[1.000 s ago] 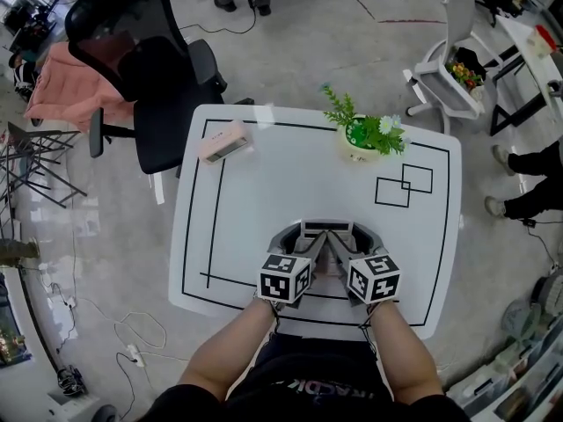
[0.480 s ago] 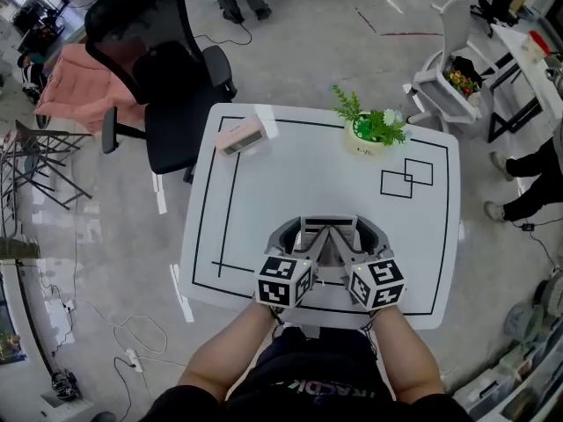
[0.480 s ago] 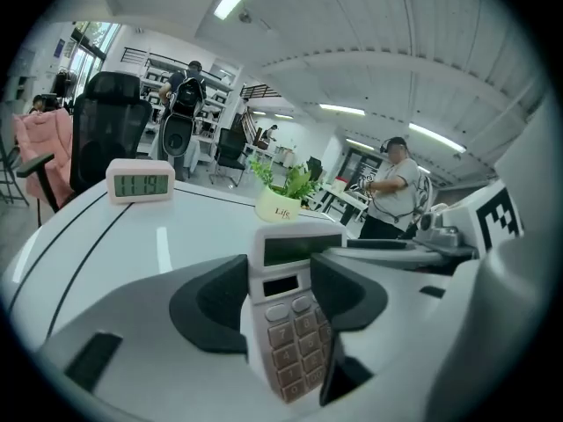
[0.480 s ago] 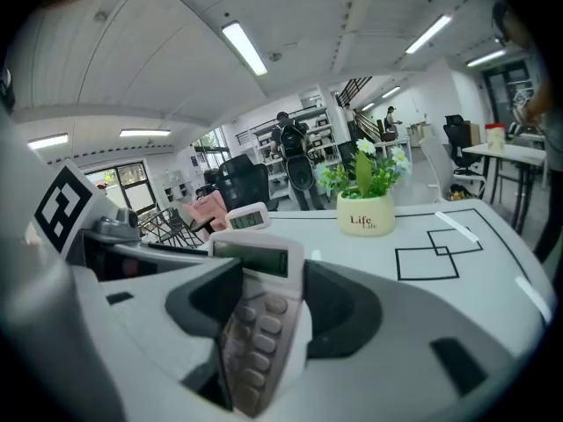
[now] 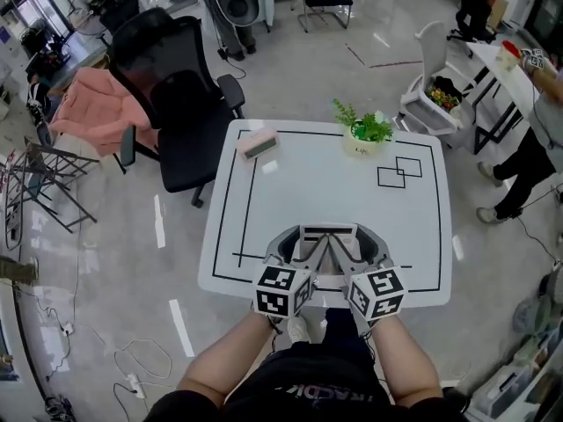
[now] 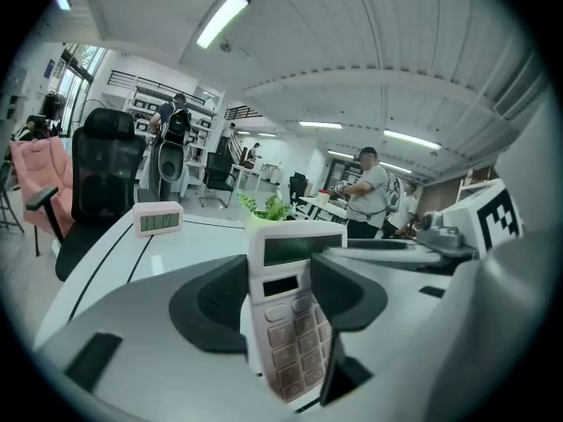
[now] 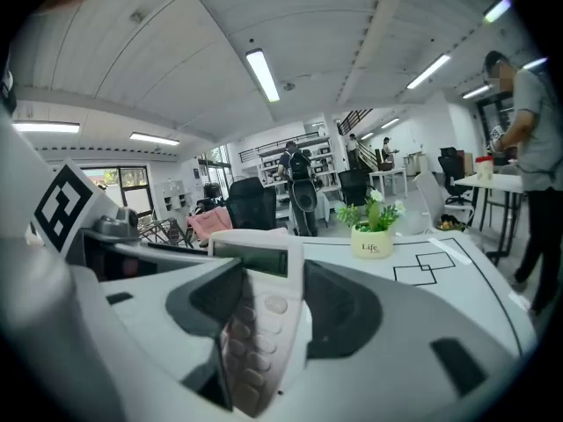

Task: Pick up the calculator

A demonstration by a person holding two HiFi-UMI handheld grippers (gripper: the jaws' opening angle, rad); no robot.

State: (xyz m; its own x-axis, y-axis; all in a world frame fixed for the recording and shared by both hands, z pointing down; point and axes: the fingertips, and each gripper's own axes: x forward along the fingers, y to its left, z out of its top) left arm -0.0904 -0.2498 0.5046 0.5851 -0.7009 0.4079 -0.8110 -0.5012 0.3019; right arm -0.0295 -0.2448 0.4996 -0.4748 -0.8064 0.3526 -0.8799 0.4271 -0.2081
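A white calculator (image 5: 328, 241) with a dark display is held up over the near edge of the white table (image 5: 334, 183), between my two grippers. My left gripper (image 5: 297, 246) is shut on its left side and my right gripper (image 5: 361, 246) on its right side. In the left gripper view the calculator (image 6: 290, 323) stands keys-up between the dark pads, with that gripper (image 6: 280, 275) closed on it. In the right gripper view I see its edge and buttons (image 7: 259, 323), clamped by that gripper (image 7: 271, 280).
On the table's far left corner sits a pink clock (image 5: 258, 142), and a potted plant (image 5: 362, 133) stands at the far middle beside two taped squares (image 5: 398, 172). A black office chair (image 5: 176, 104) stands past the far left corner. A person (image 5: 528, 148) stands to the right.
Both grippers have risen together with the calculator held between them. The table now looks smaller and farther below, and more of the floor and room shows around it.
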